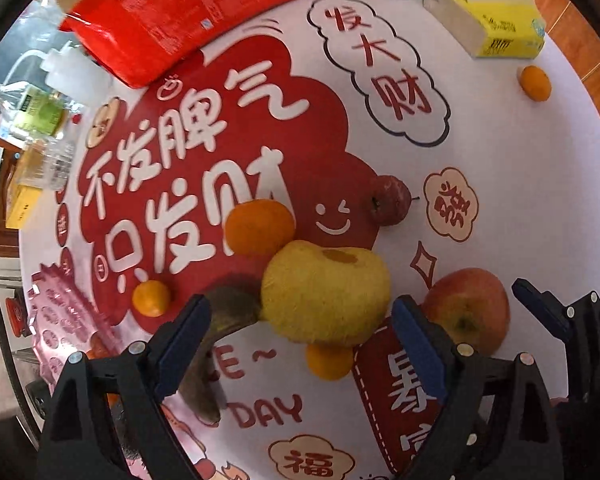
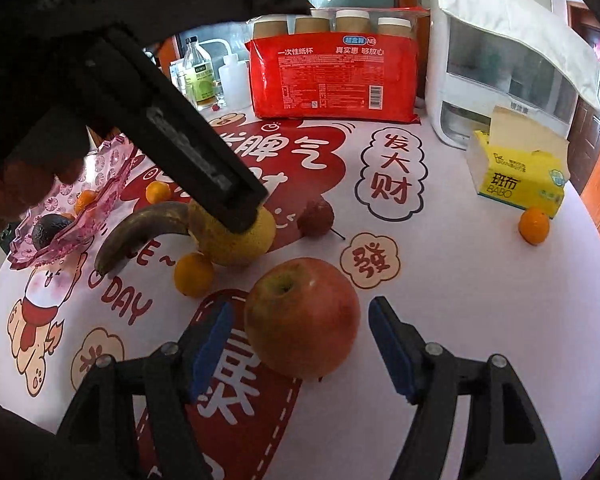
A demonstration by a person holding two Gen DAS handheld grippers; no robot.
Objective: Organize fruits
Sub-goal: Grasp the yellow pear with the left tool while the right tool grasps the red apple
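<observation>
My left gripper (image 1: pixel 300 340) is open, its jaws on either side of a yellow pear (image 1: pixel 324 292), just above it. The pear (image 2: pixel 236 236) lies among a brown banana (image 1: pixel 220 320), two mandarins (image 1: pixel 260 226) (image 1: pixel 329 360) and a small one (image 1: pixel 151 298). My right gripper (image 2: pixel 300 344) is open around a big red apple (image 2: pixel 302 316) that rests on the tablecloth; the apple also shows in the left wrist view (image 1: pixel 468 308). A pink plastic fruit tray (image 2: pixel 76 216) at the left holds an avocado (image 2: pixel 50 230) and mandarins.
A small dark red fruit (image 2: pixel 316 218) lies mid-table and a lone mandarin (image 2: pixel 534 225) by a yellow tissue box (image 2: pixel 520 172). A red pack of paper cups (image 2: pixel 332 76), bottles (image 2: pixel 198 76) and a white appliance (image 2: pixel 500 68) stand at the back.
</observation>
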